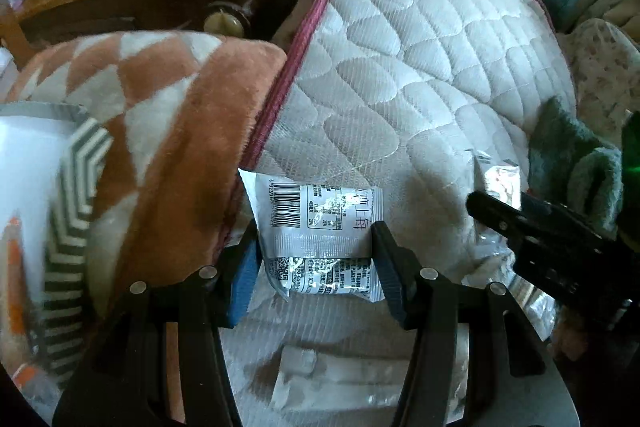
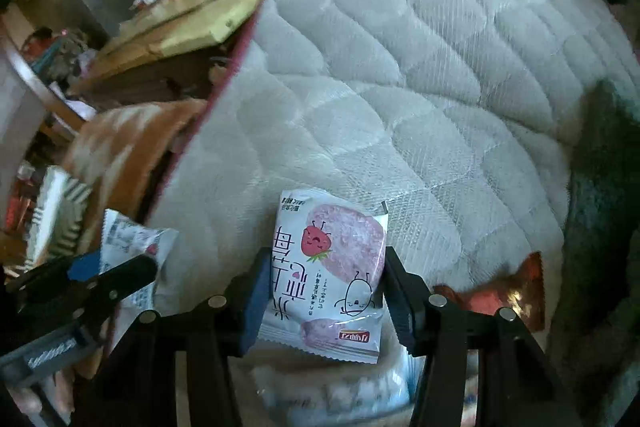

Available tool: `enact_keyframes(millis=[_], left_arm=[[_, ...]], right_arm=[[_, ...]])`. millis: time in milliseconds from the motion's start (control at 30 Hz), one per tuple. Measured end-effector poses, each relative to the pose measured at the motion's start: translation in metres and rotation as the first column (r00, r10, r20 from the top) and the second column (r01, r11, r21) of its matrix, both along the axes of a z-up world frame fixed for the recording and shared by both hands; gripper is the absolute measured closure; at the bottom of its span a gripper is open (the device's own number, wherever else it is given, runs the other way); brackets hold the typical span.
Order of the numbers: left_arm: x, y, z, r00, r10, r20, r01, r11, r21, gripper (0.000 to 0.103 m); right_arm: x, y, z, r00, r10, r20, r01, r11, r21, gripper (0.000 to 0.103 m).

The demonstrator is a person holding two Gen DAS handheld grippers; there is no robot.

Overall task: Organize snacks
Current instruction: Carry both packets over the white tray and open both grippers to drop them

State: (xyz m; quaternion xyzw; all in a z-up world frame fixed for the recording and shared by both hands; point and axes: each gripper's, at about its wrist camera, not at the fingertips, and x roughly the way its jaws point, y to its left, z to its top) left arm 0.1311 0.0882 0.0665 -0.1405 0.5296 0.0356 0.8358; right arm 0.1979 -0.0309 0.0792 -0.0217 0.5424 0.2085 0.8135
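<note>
A: Left hand-held gripper (image 1: 316, 259) – what's it doing?

B: It's grasping a white snack packet (image 1: 320, 227), back side up w/ barcode and print showing. Both blue pads are pressing on the packet's sides, just above the quilted mattress (image 1: 420, 47).

A: And the right hand-held gripper (image 2: 320, 291)?

B: It's clenching a strawberry snack packet (image 2: 332, 267), front side up – pink cakes, a red strawberry and a little cartoon figure printed on it. Pads are squeezing it from both sides. The packet's sitting upright btw the fingers, over the mattress.

A: Are the two close?

B: Yes, near each other. In the right wrist view the left gripper and its packet are showing at the lower left; in the left wrist view the right gripper's black finger is poking in from the right edge.

A: Anything else lying around?

B: A red foil wrapper (image 2: 504, 295) is lying on the mattress just right of the right gripper. An orange-and-white blanket (image 1: 160, 115) is hanging beside the mattress's maroon edge, a teal towel (image 1: 580, 163) is sitting at the right. Something pale and plastic is showing under both grippers – too blurry to tell what.

A: Background?

B: A wooden bench (image 2: 192, 11) w/ small jars, blurred.
</note>
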Motion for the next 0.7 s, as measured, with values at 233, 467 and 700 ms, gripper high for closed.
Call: enact_keyframes(millis=[233, 467, 700], left_arm=[[-0.034, -0.002, 0.028, 0.998, -0.005, 0.056, 0.002, 0.999, 0.053, 0.05], [-0.075, -0.01, 0.043, 0.996, -0.023, 0.091, 0.015, 0.996, 0.087, 0.05], [-0.114, -0.009, 0.049, 0.993, -0.03, 0.113, 0.016, 0.993, 0.117, 0.05]], right_arm=[[-0.045, -0.001, 0.037, 0.998, 0.031, 0.053, -0.034, 0.998, 0.059, 0.051], [-0.096, 0.003, 0.045, 0.997, 0.05, 0.062, -0.054, 0.996, 0.064, 0.051], [-0.135, 0.0, 0.04, 0.998, 0.045, 0.036, -0.048, 0.995, 0.084, 0.051]])
